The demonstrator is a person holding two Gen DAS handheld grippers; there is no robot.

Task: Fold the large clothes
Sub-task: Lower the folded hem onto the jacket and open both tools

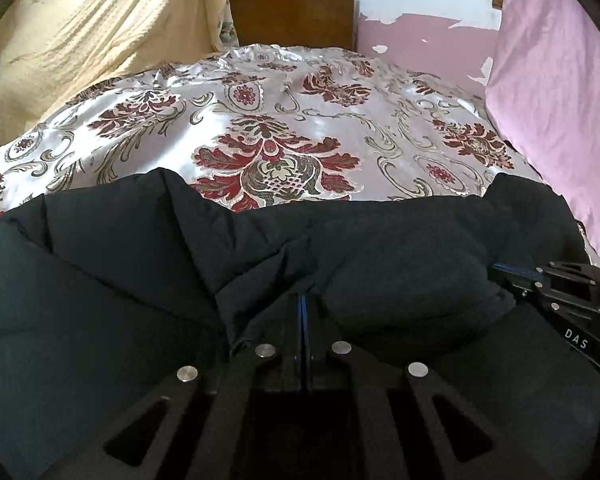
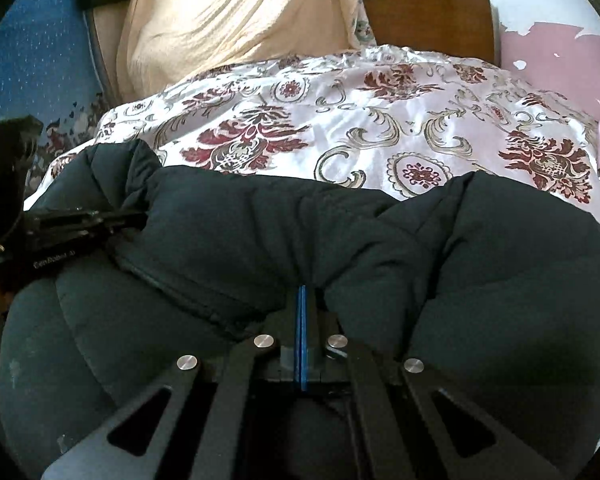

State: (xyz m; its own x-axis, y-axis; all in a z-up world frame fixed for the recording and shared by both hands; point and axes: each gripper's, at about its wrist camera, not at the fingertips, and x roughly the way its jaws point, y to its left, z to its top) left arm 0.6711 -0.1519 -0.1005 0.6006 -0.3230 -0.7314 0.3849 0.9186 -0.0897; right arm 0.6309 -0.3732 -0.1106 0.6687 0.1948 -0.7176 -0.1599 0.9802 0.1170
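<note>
left wrist, left gripper (image 1: pixel 304 300) pinching black jacket (image 1: pixel 120 280)

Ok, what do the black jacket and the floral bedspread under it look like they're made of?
Black jacket: likely a matte synthetic shell over puffy filling; it bulges in soft quilted lobes where the left claw and right claw pinch it. Floral bedspread: looks like satin or jacquard, glossy, with bright highlights along its creases and a woven-looking red and gold pattern. The exact fibre can't be told.

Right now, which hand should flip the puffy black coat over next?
Probably both together, neither alone. The left gripper and right gripper each have fingers shut on the black coat, side by side, with bedspread ahead.
</note>
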